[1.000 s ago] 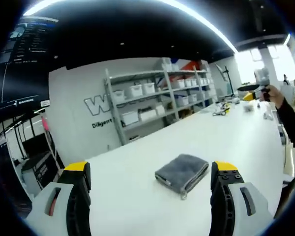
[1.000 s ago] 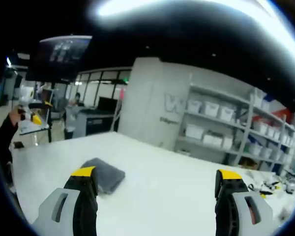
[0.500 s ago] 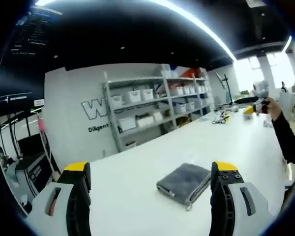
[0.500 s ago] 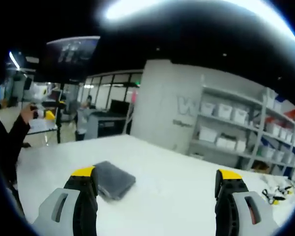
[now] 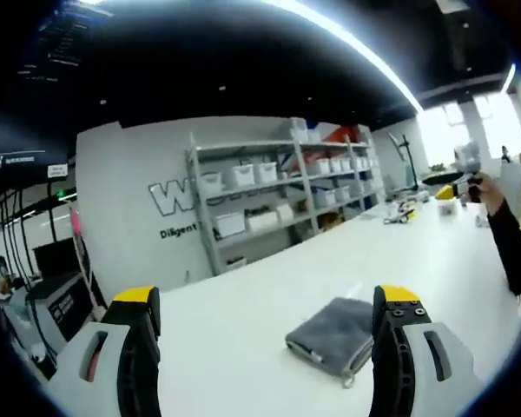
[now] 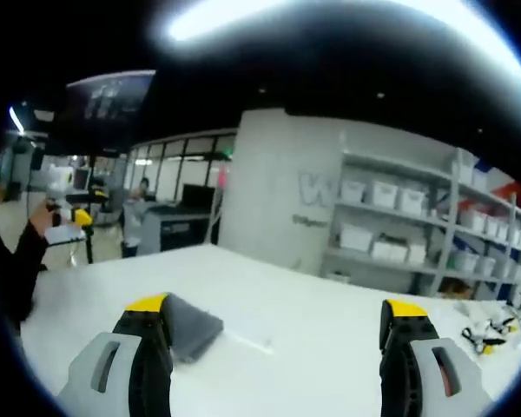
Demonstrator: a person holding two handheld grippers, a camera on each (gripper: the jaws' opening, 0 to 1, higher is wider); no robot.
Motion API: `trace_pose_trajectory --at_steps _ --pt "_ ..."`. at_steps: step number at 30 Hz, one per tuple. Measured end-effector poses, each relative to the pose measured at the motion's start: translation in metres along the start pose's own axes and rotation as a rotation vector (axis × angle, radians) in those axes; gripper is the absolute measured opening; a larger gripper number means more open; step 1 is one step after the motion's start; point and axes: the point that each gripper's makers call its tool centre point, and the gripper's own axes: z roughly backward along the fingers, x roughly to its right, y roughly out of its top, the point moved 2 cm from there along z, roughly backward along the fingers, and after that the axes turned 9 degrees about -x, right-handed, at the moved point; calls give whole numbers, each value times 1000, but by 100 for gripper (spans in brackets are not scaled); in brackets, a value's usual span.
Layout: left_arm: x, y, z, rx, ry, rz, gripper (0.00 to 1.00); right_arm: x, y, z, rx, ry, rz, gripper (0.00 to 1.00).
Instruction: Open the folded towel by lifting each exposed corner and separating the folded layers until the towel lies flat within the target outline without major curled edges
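Note:
A grey folded towel lies on the white table, just left of my left gripper's right jaw, with a small loop tag at its near corner. My left gripper hangs open above the table, nothing between its jaws. In the right gripper view the same towel peeks out beside the left jaw, partly hidden by it. My right gripper is open and holds nothing. The other gripper shows far right in the left gripper view, held in a hand with a dark sleeve.
Metal shelving with white bins stands behind the table against a grey wall. Small tools lie at the table's far end. A person stands by a desk in the background. A short mark lies on the table near the towel.
Both cameras have shifted slightly, so the towel sits lower and further right in the left gripper view. The towel itself has not moved and both grippers stay open.

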Motion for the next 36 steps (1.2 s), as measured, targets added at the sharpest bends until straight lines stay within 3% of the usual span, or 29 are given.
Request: trace_pose_trajectory --at_steps 2,4,9,14,20,27,36 --pt "-1 1 -2 -14 2 -15 100 1 -1 -4 -4 -6 -5 100" --pt "-2 7 -1 9 21 -25 100 0 0 -10 -2 -12 -9 100" --pt "2 7 -11 9 -18 -13 100 -8 -3 -27 -17 -7 -6 100" --pt "-9 -4 -24 -32 12 1 100 -12 -6 -34 -26 7 2 100" --pt "-10 -5 -31 -29 -3 23 100 -11 -8 -42 -33 4 -1 100" --pt "-11 -20 -43 -68 -22 43 100 -14 -15 -51 -50 -1 -5 100" --pt "5 -35 -59 -114 -77 42 100 -23 -25 -70 -76 15 -8 100"
